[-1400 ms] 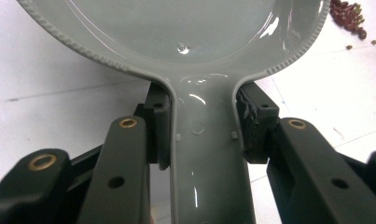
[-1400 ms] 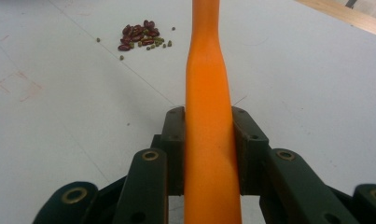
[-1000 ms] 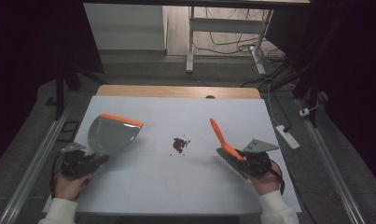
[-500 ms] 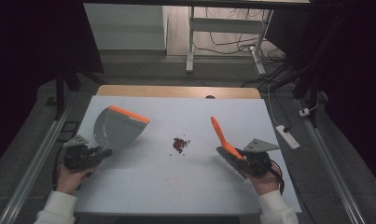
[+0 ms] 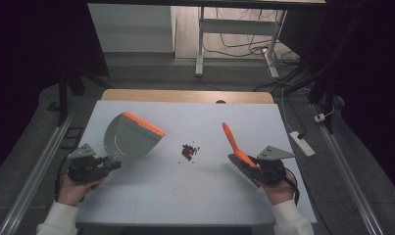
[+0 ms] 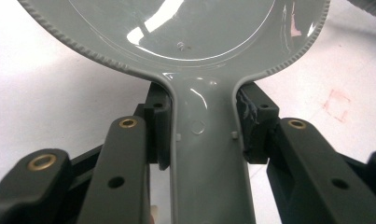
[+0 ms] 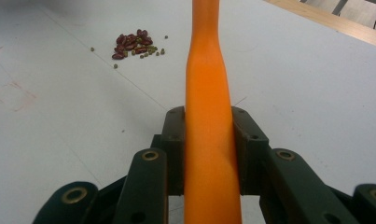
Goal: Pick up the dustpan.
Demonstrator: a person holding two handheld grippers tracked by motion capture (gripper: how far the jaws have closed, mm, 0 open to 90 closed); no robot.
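A grey dustpan (image 5: 129, 140) with an orange front lip is held by its handle (image 6: 205, 154) in my left gripper (image 5: 107, 165), which is shut on it at the table's left. My right gripper (image 5: 251, 165) at the right is shut on the orange handle (image 7: 209, 121) of a brush (image 5: 235, 147), whose dark bristle head lies by the gripper. A small pile of red beans and green bits (image 5: 189, 151) lies on the white table (image 5: 195, 196) between the two tools; the same pile (image 7: 136, 44) lies ahead to the left in the right gripper view.
A wooden strip (image 5: 185, 95) runs along the table's far edge. A faint red square mark (image 5: 181, 190) sits near the front middle. A white power strip (image 5: 301, 143) lies on the floor to the right, with desk legs and cables (image 5: 234, 44) beyond.
My left gripper has swung the dustpan towards the right and lowered it closer to the beans. The right gripper and brush have stayed put.
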